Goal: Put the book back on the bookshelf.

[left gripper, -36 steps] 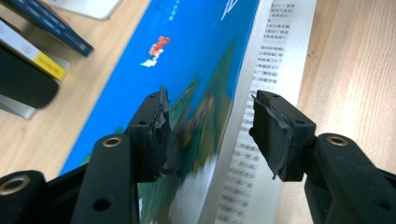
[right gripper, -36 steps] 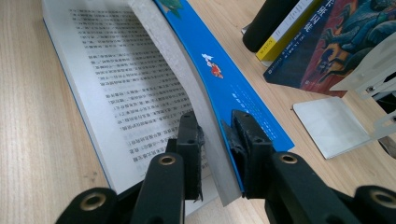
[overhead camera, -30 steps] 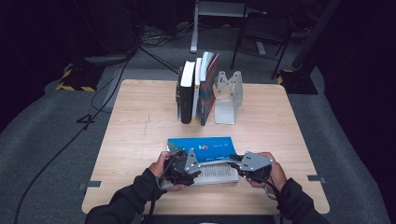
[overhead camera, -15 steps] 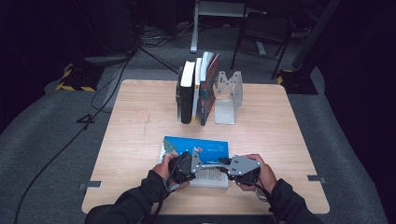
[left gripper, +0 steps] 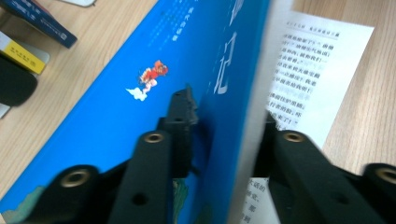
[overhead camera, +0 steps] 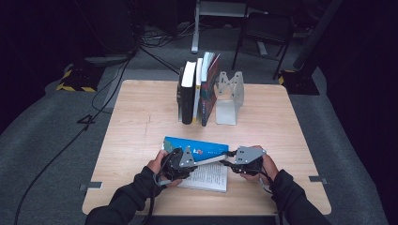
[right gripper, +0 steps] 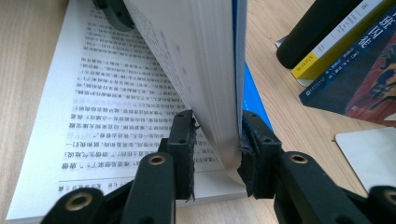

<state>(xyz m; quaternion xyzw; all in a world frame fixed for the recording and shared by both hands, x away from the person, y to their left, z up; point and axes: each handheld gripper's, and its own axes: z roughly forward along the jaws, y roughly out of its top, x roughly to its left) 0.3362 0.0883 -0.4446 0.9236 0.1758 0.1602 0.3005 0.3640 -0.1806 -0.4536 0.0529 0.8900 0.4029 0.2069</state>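
A blue-covered book (overhead camera: 197, 145) lies open near the table's front edge, and its blue half stands lifted off the flat printed pages (overhead camera: 209, 176). My left gripper (overhead camera: 193, 163) grips that lifted half from the left. Its jaws have just been closing, with one pad on the blue cover (left gripper: 121, 116) and the other behind the pages (left gripper: 227, 114). My right gripper (overhead camera: 224, 162) comes in from the right. Its jaws have just been opening a little, but both pads still press on the raised sheaf of pages (right gripper: 196, 60) and its cover (right gripper: 217, 126).
Several upright books (overhead camera: 197, 89) stand at the back of the wooden table (overhead camera: 141, 117), next to a metal bookend (overhead camera: 230, 96). In the right gripper view their lower ends (right gripper: 345, 56) are close on the right. Cables and a chair are on the floor beyond.
My right gripper has moved left, closer to the left one. The left jaws have closed onto the book's lifted blue half, which now stands steeper over the open pages.
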